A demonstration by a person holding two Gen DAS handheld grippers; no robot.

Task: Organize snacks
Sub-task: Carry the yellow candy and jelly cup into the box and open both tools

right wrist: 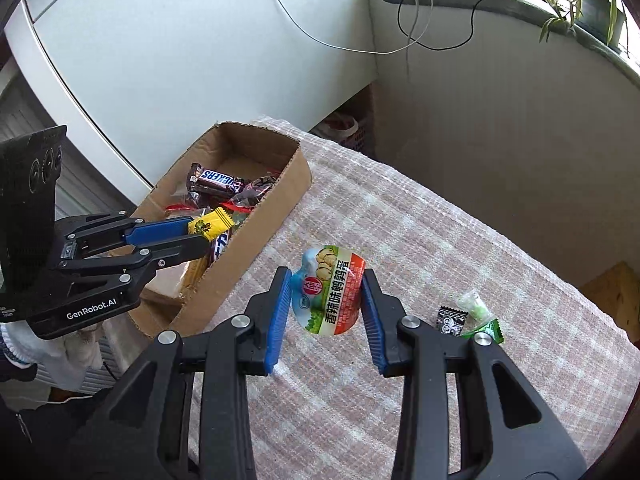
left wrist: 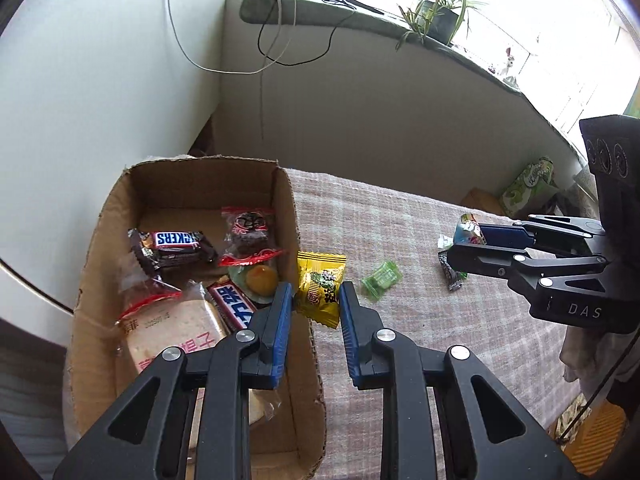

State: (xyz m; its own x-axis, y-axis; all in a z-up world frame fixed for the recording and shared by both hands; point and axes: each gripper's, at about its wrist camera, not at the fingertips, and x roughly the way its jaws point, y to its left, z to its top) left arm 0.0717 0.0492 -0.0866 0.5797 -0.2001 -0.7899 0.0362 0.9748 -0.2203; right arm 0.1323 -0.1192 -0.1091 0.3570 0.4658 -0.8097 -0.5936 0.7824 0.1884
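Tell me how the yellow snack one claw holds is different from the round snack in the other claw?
The yellow packet is a flat pillow shape with crimped ends; the round cup is a tub with a rounded peel lid. The yellow packet is all yellow with a dark picture; the round cup is red, blue and green. The left gripper holds the yellow packet beside the cardboard box; the right gripper holds the round cup over the checked cloth. Both are pinched between blue pads.

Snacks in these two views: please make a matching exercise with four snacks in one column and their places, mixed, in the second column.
1. yellow candy
2. quail egg pack
3. Snickers bar
4. clear green candy

a. lying on the tablecloth
b. gripped in the right claw
c. inside the cardboard box
d. gripped in the left claw

Pairs: 1-d, 2-b, 3-c, 4-a
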